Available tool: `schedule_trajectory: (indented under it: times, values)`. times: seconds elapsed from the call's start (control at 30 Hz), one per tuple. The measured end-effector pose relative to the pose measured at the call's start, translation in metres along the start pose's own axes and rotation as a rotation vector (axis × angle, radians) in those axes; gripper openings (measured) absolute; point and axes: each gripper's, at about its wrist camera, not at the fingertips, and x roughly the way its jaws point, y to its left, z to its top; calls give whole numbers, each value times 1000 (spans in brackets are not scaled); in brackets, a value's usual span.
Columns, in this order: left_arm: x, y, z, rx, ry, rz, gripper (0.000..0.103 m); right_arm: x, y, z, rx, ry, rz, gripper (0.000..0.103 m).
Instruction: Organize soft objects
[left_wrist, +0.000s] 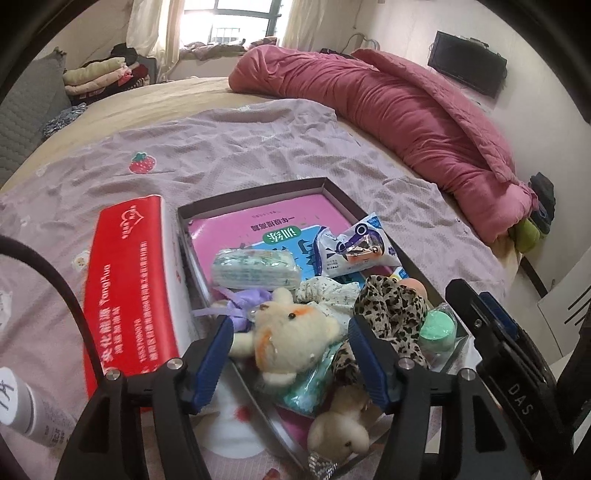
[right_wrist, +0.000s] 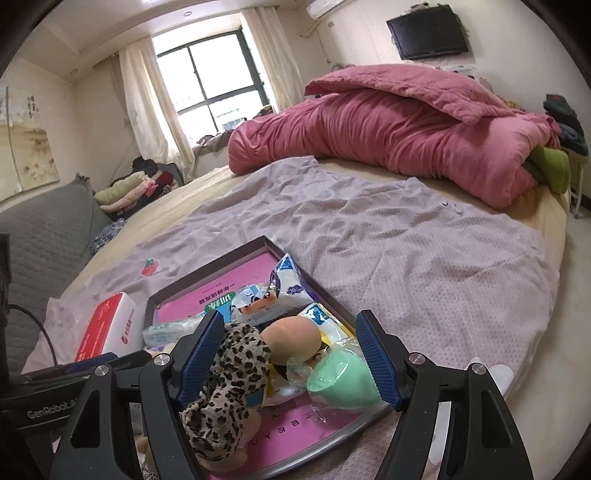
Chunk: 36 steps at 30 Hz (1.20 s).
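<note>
Soft things heaped in a shallow tray on the bed.
The left gripper gapes around a cream teddy bear; the right gripper gapes empty over a leopard-print cloth, peach ball and green sponge. A red box lies left.

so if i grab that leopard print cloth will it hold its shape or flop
The leopard print cloth will probably flop: it lies crumpled and draped over the other things in the tray. It looks thin, so likely light. A trailing fold might drag the peach ball beside it.
</note>
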Motion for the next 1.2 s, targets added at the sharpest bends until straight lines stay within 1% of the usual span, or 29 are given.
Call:
schedule_trajectory:
  times: [0.27, 0.57, 0.83, 1.0, 1.07, 1.2]
  values:
    - [-23, 4, -11, -14, -19, 20, 65, -16, 13, -1, -49, -16, -2, 75]
    - [-52, 10, -25, -15, -44, 33, 65, -40, 27, -7, -38, 5, 6, 76]
    - [-83, 12, -41, 12, -67, 40, 65, -70, 47, -16, -77, 5, -25, 76]
    - [-102, 14, -50, 15, -82, 49, 66, -90, 54, -19, -100, -19, -43, 76]
    - [-108, 16, -53, 11, -86, 61, 66, -96, 56, -18, -105, -28, -48, 76]
    - [-119, 20, -59, 3, -87, 58, 66, -111, 62, -14, -113, -35, -50, 76]
